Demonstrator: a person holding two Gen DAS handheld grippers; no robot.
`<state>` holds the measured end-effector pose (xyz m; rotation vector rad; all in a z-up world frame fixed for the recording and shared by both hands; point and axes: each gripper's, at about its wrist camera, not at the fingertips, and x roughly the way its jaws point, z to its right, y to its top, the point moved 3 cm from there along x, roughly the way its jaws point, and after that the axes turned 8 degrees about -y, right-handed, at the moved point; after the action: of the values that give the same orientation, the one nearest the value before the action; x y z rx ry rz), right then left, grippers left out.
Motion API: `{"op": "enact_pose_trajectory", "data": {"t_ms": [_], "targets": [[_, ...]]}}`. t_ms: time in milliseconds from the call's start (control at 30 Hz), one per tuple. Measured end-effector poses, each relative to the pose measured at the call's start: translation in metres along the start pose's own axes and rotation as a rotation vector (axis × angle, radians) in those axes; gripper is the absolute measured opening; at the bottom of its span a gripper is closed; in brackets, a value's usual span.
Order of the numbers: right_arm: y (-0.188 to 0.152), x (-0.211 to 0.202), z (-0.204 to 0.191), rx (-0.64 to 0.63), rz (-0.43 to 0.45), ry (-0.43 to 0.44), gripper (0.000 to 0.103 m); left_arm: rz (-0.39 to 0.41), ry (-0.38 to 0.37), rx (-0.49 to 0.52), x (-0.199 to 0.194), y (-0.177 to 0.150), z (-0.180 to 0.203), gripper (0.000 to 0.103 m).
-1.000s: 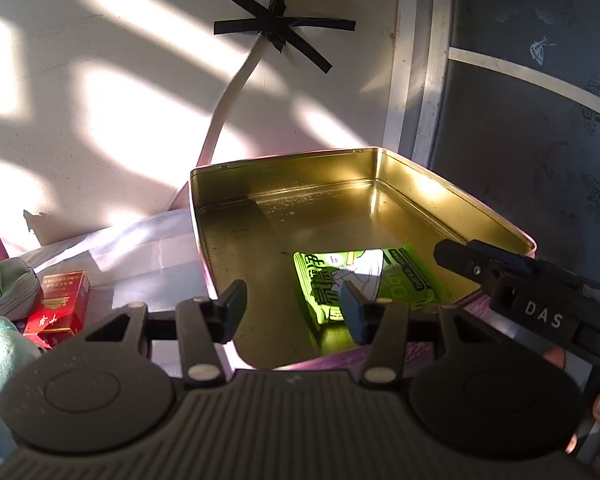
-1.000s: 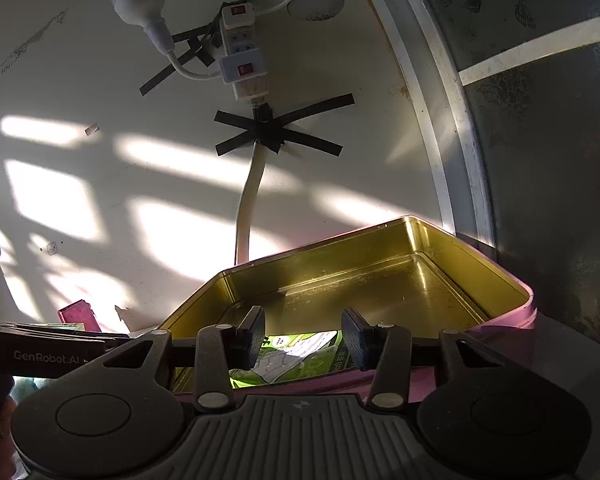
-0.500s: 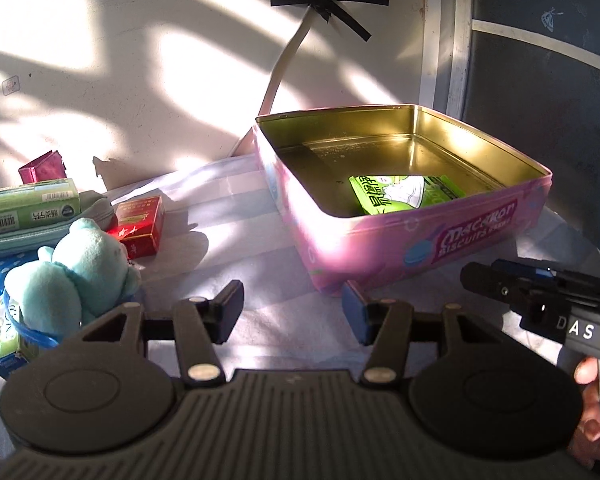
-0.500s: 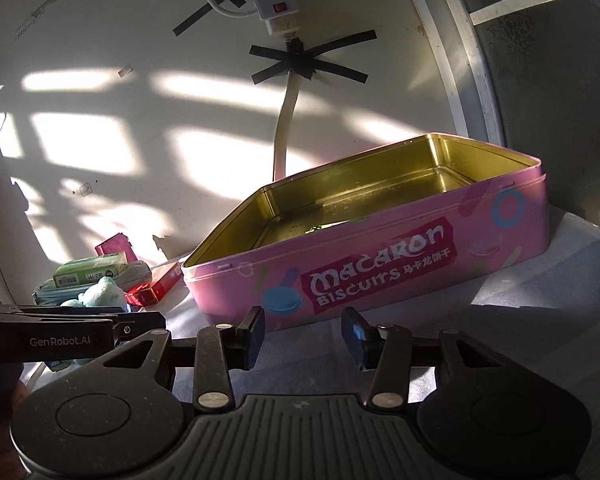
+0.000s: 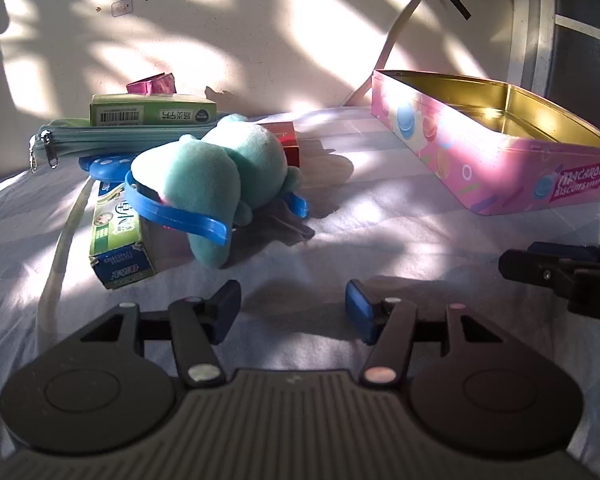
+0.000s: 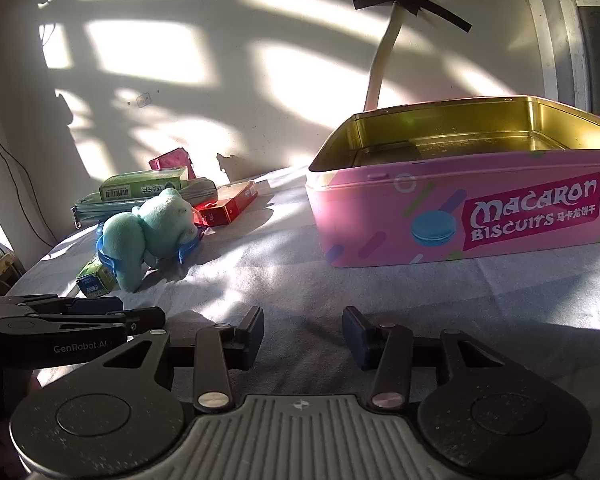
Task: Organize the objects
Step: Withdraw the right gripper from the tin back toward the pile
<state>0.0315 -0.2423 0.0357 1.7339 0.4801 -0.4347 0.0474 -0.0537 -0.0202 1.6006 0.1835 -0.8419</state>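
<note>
Two tools over white-cloth bench, both empty. Left tool: jaws apart, moderately wide, just been opening, nothing between. Right tool: jaws apart, also just opened further, nothing between. Pink rectangular macaron biscuit tin, lid off, gold inside, stands right. Teal plush toy lies left on blue plastic hanger, beside green toothpaste box, red carton, light-blue zip pouch.

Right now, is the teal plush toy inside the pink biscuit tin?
No: the teal plush toy lies on the cloth among the boxes, well apart from the pink biscuit tin.
</note>
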Motion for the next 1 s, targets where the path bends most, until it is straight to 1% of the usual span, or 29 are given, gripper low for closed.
{"op": "enact_pose_trajectory", "data": {"t_ms": [267, 400, 500, 600, 1000], "targets": [[-0.002, 0.010, -0.039, -0.095, -0.008, 0.023, 0.047, 0.044, 0.058, -0.016, -0.013, -0.009, -0.039, 0.063], [-0.002, 0.014, -0.053, -0.115, -0.014, 0.043, 0.047, 0.071, 0.104, -0.021, -0.015, -0.011, -0.054, 0.063], [-0.003, 0.017, -0.062, -0.125, -0.012, 0.051, 0.048, 0.074, 0.065, -0.068, -0.016, -0.012, -0.062, 0.063], [-0.005, 0.017, -0.067, -0.147, -0.002, 0.041, 0.049, 0.079, 0.041, -0.084, -0.015, -0.013, -0.063, 0.063], [-0.005, 0.017, -0.065, -0.120, 0.000, 0.054, 0.049, 0.077, 0.016, -0.131, -0.013, -0.013, -0.071, 0.063]]}}
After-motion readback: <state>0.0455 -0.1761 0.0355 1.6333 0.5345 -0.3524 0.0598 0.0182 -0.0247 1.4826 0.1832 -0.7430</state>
